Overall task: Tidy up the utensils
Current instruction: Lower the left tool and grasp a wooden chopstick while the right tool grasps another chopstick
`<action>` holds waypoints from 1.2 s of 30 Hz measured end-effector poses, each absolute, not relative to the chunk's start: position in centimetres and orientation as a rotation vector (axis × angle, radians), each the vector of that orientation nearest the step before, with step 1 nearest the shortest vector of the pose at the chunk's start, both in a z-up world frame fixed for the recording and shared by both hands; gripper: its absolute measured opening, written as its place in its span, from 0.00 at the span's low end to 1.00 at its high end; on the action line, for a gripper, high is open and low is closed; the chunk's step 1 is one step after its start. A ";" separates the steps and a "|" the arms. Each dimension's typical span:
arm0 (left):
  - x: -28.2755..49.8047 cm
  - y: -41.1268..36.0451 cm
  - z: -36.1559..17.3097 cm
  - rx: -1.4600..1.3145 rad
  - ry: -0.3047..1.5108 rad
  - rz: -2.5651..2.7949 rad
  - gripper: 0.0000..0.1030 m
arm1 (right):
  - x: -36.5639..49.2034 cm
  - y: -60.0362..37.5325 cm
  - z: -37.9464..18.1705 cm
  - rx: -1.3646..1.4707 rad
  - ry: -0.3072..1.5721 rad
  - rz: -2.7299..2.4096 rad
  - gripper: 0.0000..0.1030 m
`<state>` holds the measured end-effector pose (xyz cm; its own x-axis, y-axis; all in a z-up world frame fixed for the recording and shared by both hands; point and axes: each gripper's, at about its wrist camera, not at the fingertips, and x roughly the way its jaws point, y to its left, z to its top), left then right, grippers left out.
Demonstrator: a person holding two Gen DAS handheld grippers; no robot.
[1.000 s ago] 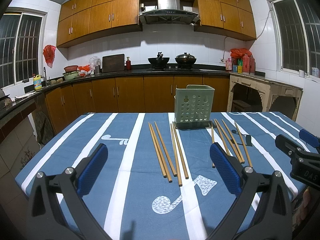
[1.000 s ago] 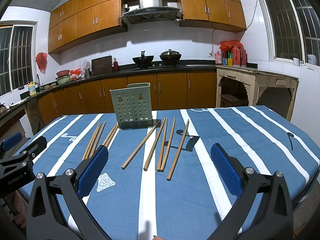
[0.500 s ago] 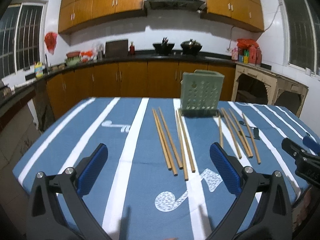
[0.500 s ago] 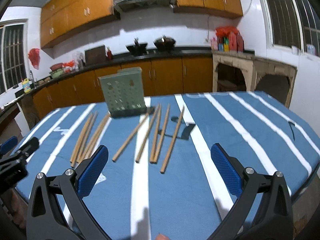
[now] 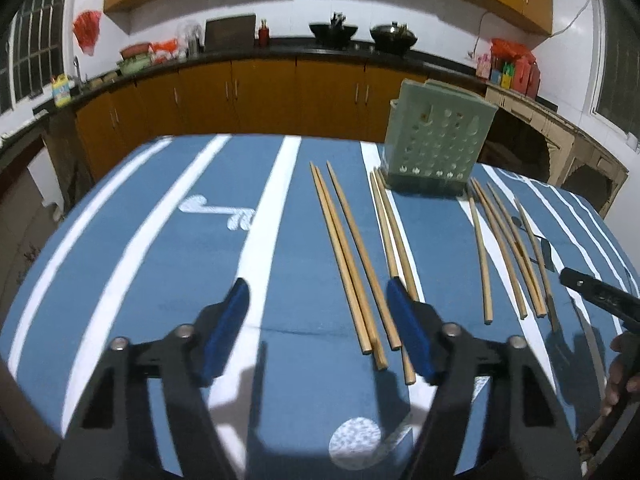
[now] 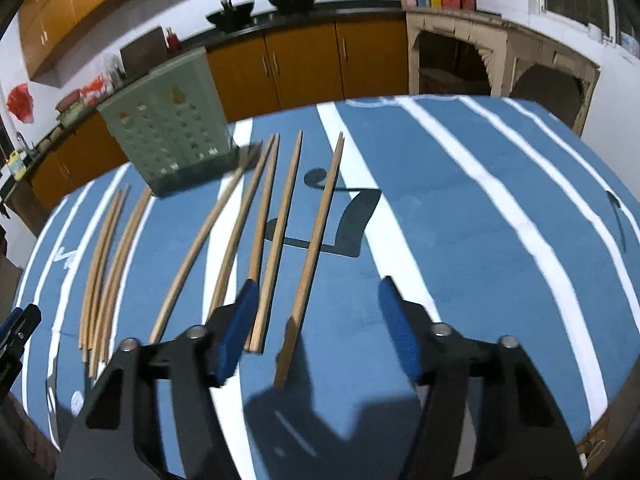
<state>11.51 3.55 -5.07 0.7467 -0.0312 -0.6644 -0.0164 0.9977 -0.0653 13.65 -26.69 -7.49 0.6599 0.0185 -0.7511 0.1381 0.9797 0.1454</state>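
Both grippers' jaws had just been closing to about half open with nothing gripped, the right gripper [image 6: 316, 320] straddling the near end of a chopstick [image 6: 316, 240] running lengthwise away toward the green holder [image 6: 168, 144], the left gripper [image 5: 318, 324] beside its own bunch [image 5: 352, 256].

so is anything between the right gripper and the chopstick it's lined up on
Nothing visible. The right gripper hangs open above the rightmost chopstick, jaws just narrowing and not touching it. Only bare tablecloth lies around it; the green holder stands farther back.
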 end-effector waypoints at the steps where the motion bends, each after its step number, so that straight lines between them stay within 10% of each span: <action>1: 11.9 3.7 -5.3 -0.079 0.745 -0.022 0.59 | 13.9 -26.6 -7.7 0.194 0.861 -0.069 0.50; 10: 14.1 3.2 -7.7 -0.074 0.858 -0.051 0.41 | 13.7 -26.5 -9.0 0.121 0.884 -0.102 0.16; 36: 19.7 5.5 -8.9 -0.042 0.916 0.014 0.08 | 16.0 -29.4 -9.1 0.162 0.859 -0.143 0.10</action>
<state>19.66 5.48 -8.86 0.6089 -0.0053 -0.7932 -0.0302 0.9991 -0.0299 16.01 -29.39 -9.07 0.6452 -0.0601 -0.7617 0.1905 0.9781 0.0842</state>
